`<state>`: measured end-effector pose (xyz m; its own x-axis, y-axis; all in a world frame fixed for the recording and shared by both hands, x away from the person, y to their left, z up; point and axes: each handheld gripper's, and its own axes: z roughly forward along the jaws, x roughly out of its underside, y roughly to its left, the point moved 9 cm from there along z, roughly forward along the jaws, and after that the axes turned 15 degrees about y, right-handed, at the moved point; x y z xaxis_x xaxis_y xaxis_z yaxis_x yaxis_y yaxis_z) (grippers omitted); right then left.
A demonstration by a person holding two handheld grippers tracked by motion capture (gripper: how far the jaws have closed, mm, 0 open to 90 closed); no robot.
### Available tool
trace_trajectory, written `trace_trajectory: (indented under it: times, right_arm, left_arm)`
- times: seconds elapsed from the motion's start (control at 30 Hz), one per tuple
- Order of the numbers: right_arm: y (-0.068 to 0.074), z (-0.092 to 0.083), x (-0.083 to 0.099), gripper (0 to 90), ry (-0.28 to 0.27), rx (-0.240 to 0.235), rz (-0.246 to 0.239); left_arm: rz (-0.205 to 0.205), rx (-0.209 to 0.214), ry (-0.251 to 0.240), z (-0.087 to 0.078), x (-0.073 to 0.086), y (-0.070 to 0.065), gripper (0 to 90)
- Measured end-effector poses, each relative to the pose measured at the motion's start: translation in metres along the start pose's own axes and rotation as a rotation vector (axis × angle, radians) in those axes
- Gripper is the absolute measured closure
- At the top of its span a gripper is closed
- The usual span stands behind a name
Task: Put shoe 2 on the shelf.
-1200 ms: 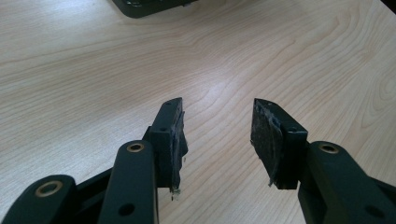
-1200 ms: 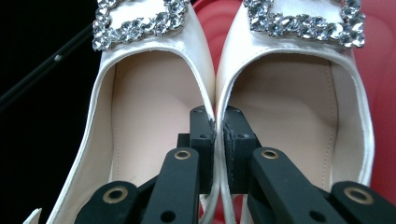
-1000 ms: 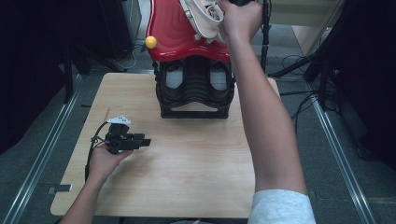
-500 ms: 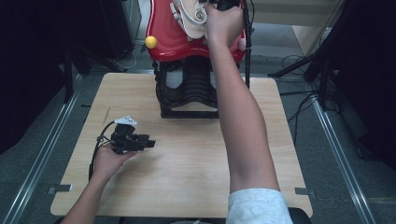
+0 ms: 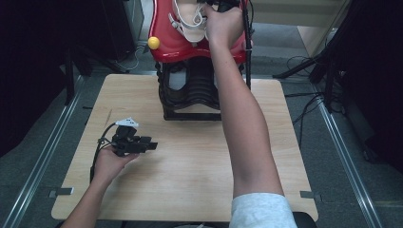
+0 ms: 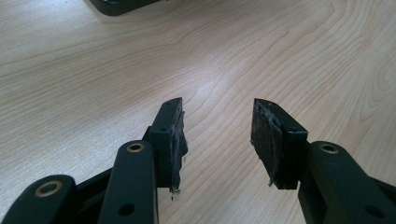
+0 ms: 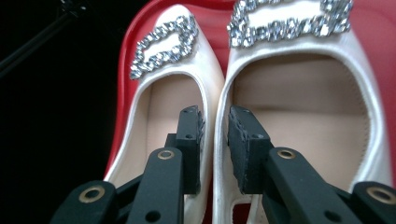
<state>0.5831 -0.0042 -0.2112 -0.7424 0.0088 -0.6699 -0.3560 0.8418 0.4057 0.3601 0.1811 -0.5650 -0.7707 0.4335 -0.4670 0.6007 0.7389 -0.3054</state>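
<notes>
White shoes [image 7: 261, 121] with rhinestone buckles lie side by side on a red tray [image 5: 166, 45] atop a black rack [image 5: 190, 92] at the table's far edge. Left gripper [image 5: 142, 144] rests low over the light wood table [image 5: 190, 166], fingers open with nothing between them. Right gripper [image 7: 215, 140] straddles the shoes' adjoining inner walls; its fingers have just been opening and stand slightly clear of them. Grey floor, metal rails and cables surround the table.

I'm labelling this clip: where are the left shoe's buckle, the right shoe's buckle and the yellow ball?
left shoe's buckle [image 7: 161, 45], right gripper view, its lower band.
right shoe's buckle [image 7: 289, 24], right gripper view, its lower band.
yellow ball [image 5: 153, 42], high view, its middle.
</notes>
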Motion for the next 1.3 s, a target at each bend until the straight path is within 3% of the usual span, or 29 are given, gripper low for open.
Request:
trace_trajectory:
  times: [0.27,0.47,0.63,0.83,1.3]
  right_arm:
    - [-0.004,-0.023,-0.004,71.8,-0.006,-0.003,-0.030]
    - [-0.015,-0.039,-0.003,63.6,-0.011,-0.024,-0.059]
    - [-0.027,-0.050,-0.002,58.7,-0.008,-0.041,-0.079]
    - [-0.042,-0.060,0.000,55.7,-0.035,-0.025,-0.118]
    - [-0.083,-0.069,0.017,52.4,-0.050,-0.005,-0.128]
  left_arm:
    - [0.009,-0.001,0.007,0.000,0.000,0.000,54.2]
    - [0.008,-0.001,0.009,0.000,-0.001,0.000,53.3]
    - [0.006,0.001,0.008,0.001,-0.002,0.000,53.0]
    - [0.010,0.005,0.003,0.003,-0.004,0.000,52.5]
    - [0.019,0.013,0.007,0.006,-0.009,-0.002,51.4]
